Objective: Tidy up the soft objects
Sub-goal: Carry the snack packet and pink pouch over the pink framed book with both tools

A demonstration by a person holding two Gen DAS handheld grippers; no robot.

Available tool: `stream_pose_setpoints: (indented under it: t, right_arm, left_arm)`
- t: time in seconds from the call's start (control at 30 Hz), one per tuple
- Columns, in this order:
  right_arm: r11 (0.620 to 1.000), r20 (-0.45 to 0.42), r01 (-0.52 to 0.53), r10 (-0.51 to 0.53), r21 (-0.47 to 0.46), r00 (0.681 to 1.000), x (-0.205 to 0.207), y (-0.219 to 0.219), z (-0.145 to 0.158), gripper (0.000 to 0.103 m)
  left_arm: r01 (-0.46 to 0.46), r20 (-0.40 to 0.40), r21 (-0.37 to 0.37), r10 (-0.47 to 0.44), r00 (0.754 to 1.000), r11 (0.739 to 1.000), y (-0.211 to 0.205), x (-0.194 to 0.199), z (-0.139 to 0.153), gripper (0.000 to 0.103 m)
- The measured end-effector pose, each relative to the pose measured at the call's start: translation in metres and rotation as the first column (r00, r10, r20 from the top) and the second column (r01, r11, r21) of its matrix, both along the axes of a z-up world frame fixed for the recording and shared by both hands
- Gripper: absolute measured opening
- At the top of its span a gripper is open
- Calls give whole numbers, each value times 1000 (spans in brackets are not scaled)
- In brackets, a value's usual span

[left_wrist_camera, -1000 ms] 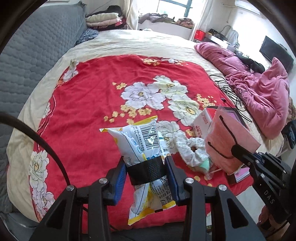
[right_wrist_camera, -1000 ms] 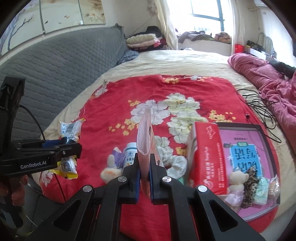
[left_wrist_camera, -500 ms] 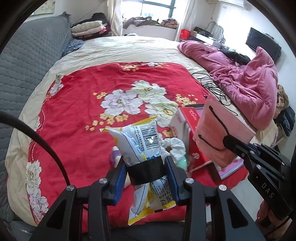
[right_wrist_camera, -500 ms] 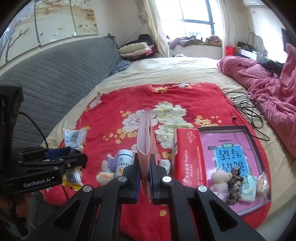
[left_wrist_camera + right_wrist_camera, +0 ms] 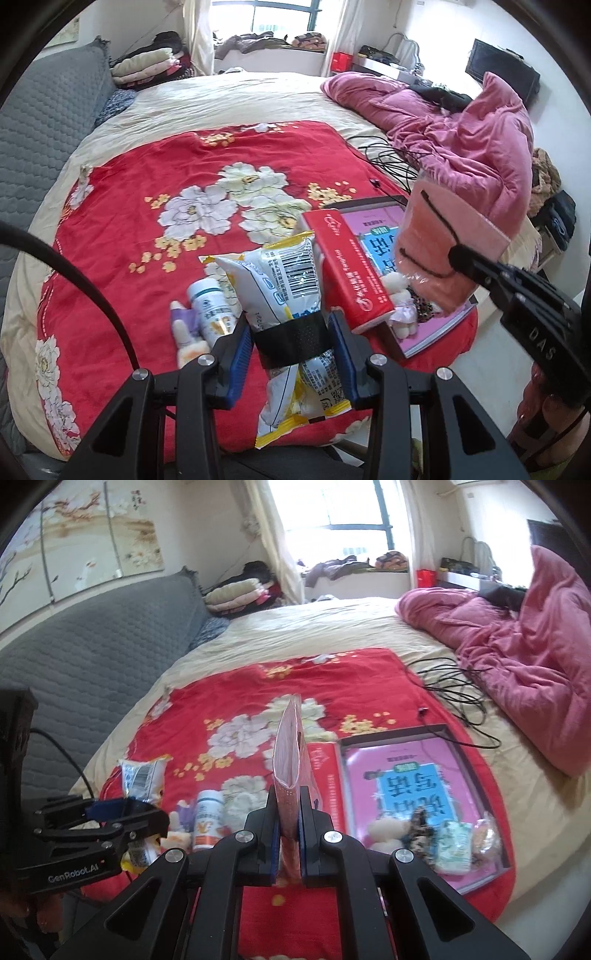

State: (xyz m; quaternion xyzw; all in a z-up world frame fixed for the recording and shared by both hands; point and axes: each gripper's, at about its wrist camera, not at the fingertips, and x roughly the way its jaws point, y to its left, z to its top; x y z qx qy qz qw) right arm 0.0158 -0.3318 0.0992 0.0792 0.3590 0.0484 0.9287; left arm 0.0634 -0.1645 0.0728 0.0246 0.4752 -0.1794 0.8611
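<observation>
— Blue pads of the left gripper (image 5: 293, 341) are closed partway on a crinkly snack packet (image 5: 284, 280), clamped at its black-taped waist; its long axis runs straight out from the fingers, barcode end farthest.

— And the right gripper (image 5: 287, 829)?

— Pinched fully shut on the bottom edge of a flat pink pouch (image 5: 291, 753) standing upright, edge-on to the camera.

— Where do both sit relative to the red box (image 5: 345, 269)?

— The packet hangs just left of it, the pouch right of it, above the tray (image 5: 476, 771) of small soft toys. The right hand is nearer that tray.

— What changed?

— Both loads have lifted and drifted toward the box and tray; grips unchanged.
</observation>
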Motion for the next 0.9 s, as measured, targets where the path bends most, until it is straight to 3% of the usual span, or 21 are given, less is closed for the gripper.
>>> stream_pose_setpoints:
  t: [0.47, 0.9]
  right_arm:
    - [988, -3, 153, -153, -1, 988, -15, -84, -8, 7]
    - [969, -33, 246, -247, -25, 969, -22, -136, -26, 7]
  left_arm:
    - [130, -2, 14, -130, 991, 991, -78, 2, -5, 41]
    - [232, -38, 7, -231, 972, 973, -147, 14, -28, 41]
